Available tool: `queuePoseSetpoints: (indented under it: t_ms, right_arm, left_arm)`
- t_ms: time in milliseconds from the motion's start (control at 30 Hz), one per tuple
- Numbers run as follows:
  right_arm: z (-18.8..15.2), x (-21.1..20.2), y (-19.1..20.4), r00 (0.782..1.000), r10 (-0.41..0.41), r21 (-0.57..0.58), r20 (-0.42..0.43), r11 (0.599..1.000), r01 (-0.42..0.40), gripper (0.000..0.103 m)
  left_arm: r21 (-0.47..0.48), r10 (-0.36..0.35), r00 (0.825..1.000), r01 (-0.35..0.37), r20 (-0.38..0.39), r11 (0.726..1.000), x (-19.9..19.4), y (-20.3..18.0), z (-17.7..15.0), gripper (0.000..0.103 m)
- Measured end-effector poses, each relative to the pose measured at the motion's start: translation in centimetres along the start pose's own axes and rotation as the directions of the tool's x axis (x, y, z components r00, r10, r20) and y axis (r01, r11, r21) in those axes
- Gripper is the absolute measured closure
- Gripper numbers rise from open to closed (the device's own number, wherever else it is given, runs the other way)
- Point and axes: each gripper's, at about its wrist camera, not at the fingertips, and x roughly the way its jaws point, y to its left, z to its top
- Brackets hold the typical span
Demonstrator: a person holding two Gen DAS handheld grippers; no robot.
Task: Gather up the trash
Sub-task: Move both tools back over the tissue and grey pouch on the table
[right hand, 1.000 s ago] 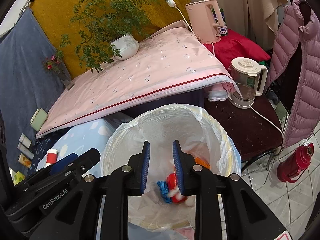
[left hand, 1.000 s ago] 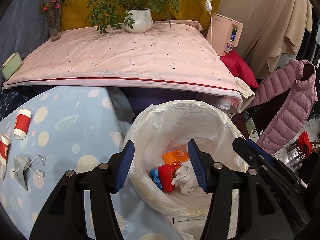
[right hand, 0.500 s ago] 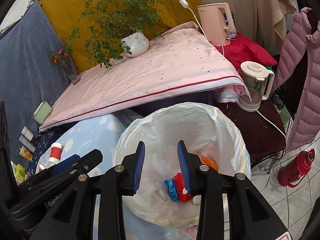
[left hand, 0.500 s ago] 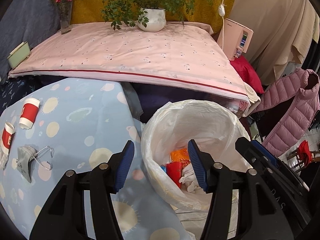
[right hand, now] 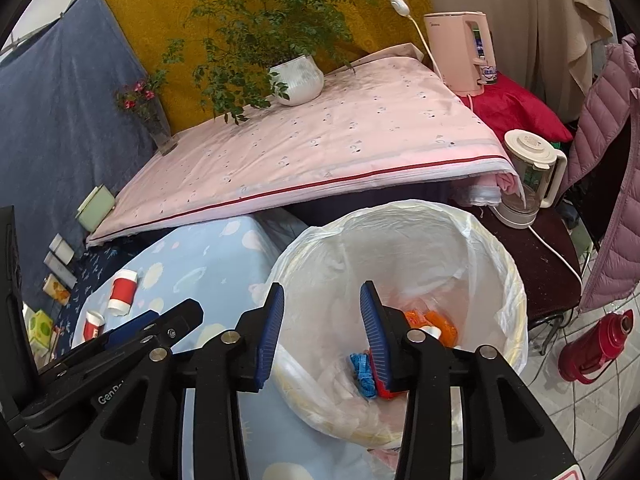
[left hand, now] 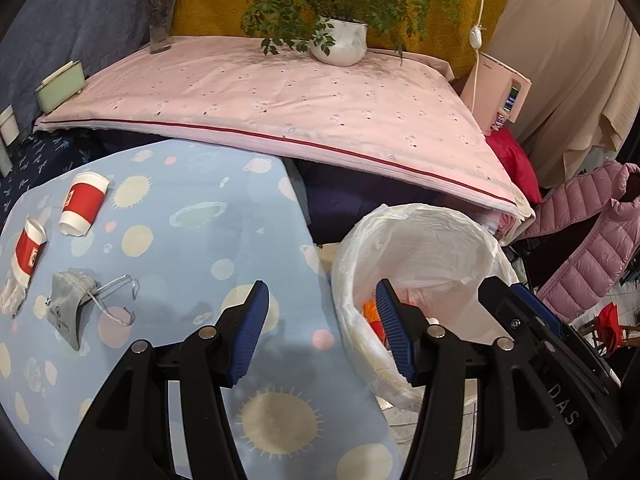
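Both claws swung left from bin (right hand: 496, 264); cup (left hand: 84, 204) lies sideways.

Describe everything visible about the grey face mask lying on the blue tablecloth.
The grey face mask lies on the light blue patterned tablecloth, seen only in the left wrist view. It looks like soft folded fabric, creased along a central ridge, with small pale print near its lower edge that is too small to read. Thin light-coloured ear loops trail out to its right. A crushed red-and-white paper cup lies just to its left. No hand-held gripper touches it.
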Motion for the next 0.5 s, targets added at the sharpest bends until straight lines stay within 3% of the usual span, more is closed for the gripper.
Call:
queuePoseSetpoints:
  t_ms: [500]
  right_arm:
    - [-1.4, 1.7, 5.0, 0.998, 0.032, -0.090, -0.049, 0.995, -0.036, 0.063]
  left_arm:
    - [-0.099, 0.042, 0.999, -0.043, -0.009, 0.994, -0.2, 5.8, -0.9, 0.050]
